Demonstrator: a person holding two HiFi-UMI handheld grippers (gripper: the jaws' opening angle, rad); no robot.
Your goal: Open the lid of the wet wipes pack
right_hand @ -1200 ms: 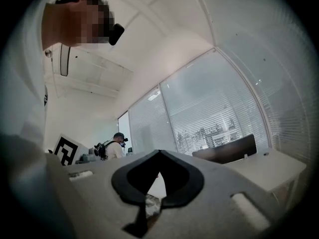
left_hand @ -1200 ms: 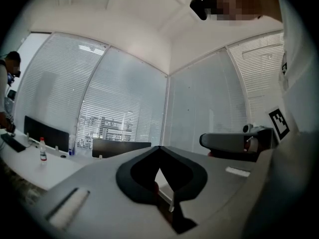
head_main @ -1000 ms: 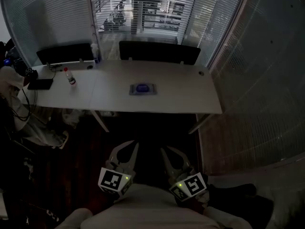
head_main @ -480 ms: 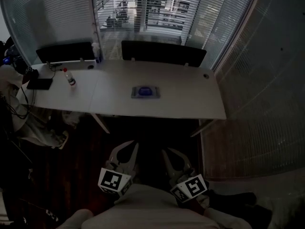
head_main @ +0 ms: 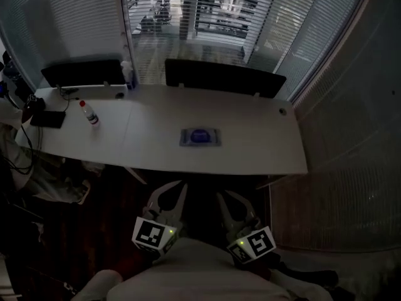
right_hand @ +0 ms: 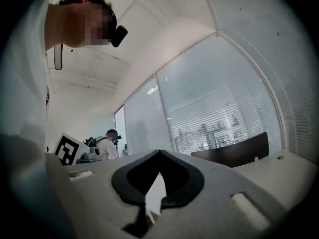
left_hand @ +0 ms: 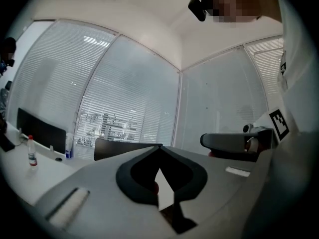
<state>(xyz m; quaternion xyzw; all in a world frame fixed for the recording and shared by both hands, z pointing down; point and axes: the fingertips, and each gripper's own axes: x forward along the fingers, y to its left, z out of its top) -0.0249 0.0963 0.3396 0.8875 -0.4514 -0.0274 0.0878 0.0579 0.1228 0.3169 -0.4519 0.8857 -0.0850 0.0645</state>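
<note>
Both tools are held low and close to the person's body, short of the counter (head_main: 263, 149) and well apart from everything on it. The left tool (head_main: 173, 190) has its jaws brought together, tips meeting with only the moulded hollow behind them, and it holds nothing; its own view shows the same closed tips (left_hand: 160, 147) against the room beyond. The right tool (head_main: 227, 198), just beside it, is likewise closed on nothing, its tips touching (right_hand: 159, 152). The wipes pack (head_main: 200, 137) lies flat on the counter straight ahead of the two tools, roughly on the line between them and well beyond their tips, with its blue lid (head_main: 200, 135) facing up; it is too small to tell whether the lid is lifted at all. Ahead and far to the left of the left tool a small bottle (head_main: 89, 113) with a red cap stands upright, also seen in the left gripper view (left_hand: 32, 153). Beyond the pack, along the counter's far edge, stand two dark screens (head_main: 222, 77), with a spray bottle (head_main: 128, 77) between them, and behind these hang slatted blinds (head_main: 188, 11).
</note>
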